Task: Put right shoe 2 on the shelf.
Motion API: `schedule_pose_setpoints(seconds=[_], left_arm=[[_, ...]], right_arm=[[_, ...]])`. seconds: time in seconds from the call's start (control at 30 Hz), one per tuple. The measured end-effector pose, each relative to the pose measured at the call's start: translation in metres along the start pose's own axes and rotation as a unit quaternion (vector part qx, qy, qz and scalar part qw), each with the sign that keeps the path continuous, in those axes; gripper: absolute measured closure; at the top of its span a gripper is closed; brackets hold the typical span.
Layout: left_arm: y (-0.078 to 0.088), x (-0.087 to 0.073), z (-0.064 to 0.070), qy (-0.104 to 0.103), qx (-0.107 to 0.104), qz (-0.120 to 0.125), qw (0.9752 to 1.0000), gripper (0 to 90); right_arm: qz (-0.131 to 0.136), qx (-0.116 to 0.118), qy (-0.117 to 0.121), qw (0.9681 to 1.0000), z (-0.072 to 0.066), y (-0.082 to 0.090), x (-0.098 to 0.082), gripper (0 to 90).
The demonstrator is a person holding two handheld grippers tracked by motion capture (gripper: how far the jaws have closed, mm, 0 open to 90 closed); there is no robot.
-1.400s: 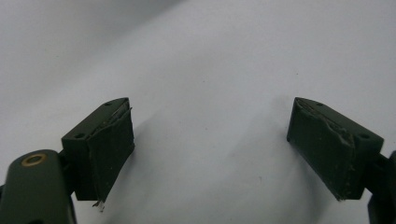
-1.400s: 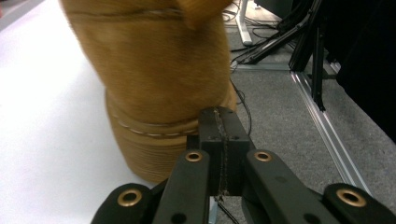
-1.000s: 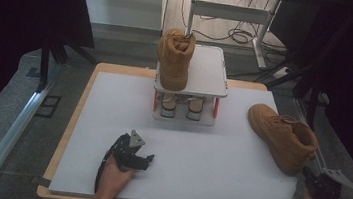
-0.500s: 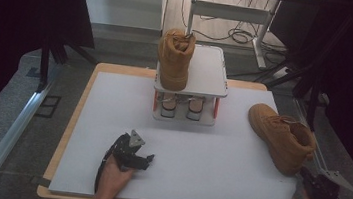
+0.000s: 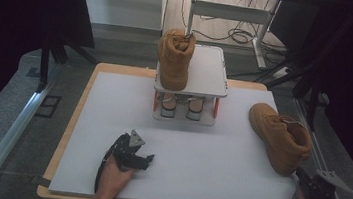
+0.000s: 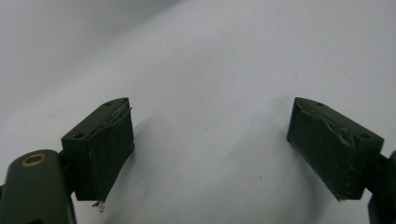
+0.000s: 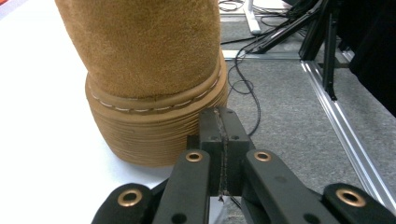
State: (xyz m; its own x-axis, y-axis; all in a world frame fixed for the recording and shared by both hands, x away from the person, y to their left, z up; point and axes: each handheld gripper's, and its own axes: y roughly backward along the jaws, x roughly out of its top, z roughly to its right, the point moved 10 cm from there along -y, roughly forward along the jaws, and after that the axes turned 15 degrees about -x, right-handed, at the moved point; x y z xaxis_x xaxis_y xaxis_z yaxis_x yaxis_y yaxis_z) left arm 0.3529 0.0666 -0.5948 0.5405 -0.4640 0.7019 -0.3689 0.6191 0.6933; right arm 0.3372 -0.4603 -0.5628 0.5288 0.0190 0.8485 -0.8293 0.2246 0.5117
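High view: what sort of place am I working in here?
Probably a lab or test workshop: a white-topped table framed by metal rails, loose cables on the floor, and a small shoe rack holding a tan boot.

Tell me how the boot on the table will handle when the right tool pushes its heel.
The boot has a wide flat sole, so it will probably slide rather than tip. Its suede upper looks soft and may dent. The right tool, shut, sits behind it.

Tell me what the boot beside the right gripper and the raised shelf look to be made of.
Boot: tan suede or nubuck by its matte, napped upper; ribbed, rubber-like sole with white welt stitching, seen in the right gripper view. Shelf: smooth pale top, probably plastic or coated board, on red posts; material uncertain.
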Motion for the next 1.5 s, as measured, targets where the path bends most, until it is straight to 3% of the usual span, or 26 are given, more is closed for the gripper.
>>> schedule_pose_setpoints(seconds=[0.57,0.77,1.03,1.2,1.5], left_arm=[[0.0,0.0,0.0,-0.001,0.001,0.0,1.0,14.6],[0.0,0.0,0.0,0.0,0.001,0.0,1.0,14.6],[0.0,0.0,0.0,0.0,0.001,0.001,1.0,14.6],[0.0,0.0,0.0,0.0,0.0,0.0,1.0,14.6],[0.0,0.0,0.0,0.001,0.0,0.001,1.0,14.6]], right_arm=[[0.004,0.029,0.024,0.9993,-0.03,0.01,-0.002,89.8],[0.0,0.037,0.023,0.999,-0.028,0.01,-0.002,88.9],[0.035,0.037,0.012,0.9986,-0.025,0.024,0.008,70.9],[0.063,0.048,0.002,0.9968,-0.028,0.034,0.02,58.4],[0.077,0.069,-0.015,0.9945,-0.038,0.035,0.036,38.0]])
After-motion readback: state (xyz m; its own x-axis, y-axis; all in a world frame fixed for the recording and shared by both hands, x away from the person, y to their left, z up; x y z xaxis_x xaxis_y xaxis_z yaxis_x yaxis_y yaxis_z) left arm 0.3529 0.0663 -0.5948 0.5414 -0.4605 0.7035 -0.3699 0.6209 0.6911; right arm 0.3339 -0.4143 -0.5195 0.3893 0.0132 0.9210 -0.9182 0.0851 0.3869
